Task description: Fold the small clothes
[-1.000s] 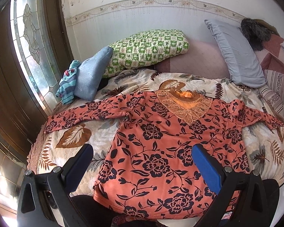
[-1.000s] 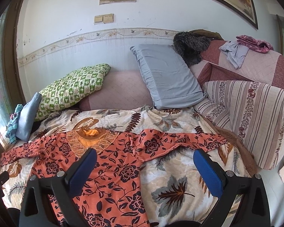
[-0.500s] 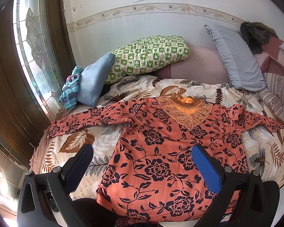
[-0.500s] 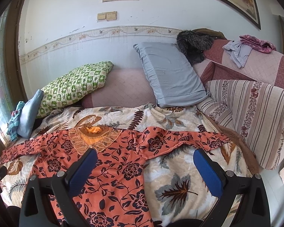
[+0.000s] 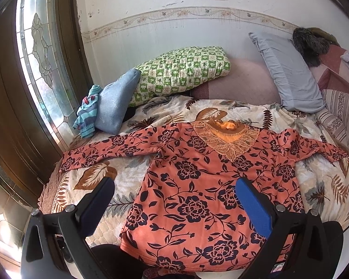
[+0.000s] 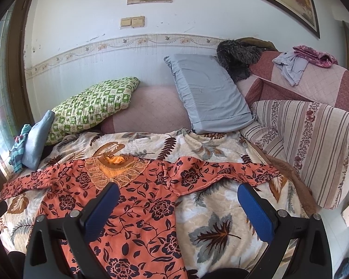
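Floral top (image 5: 197,186) spread flat on the leaf-print bedspread (image 6: 221,220).
Left gripper (image 5: 174,200) and right gripper (image 6: 176,207) hover near, jaws wide, empty.

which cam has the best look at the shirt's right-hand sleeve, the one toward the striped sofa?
Right wrist view. That sleeve of the floral shirt lies flat and unblocked, cuff visible near the striped sofa. In the left wrist view the sleeve is squeezed against the frame edge and distorted, though the shirt body fills the frame.

A green checked pillow (image 5: 181,72) leans at eleven o'clock, a grey pillow (image 5: 288,74) at one, a leaf-print bedspread (image 6: 221,209) below, a striped sofa arm (image 6: 314,139) at three
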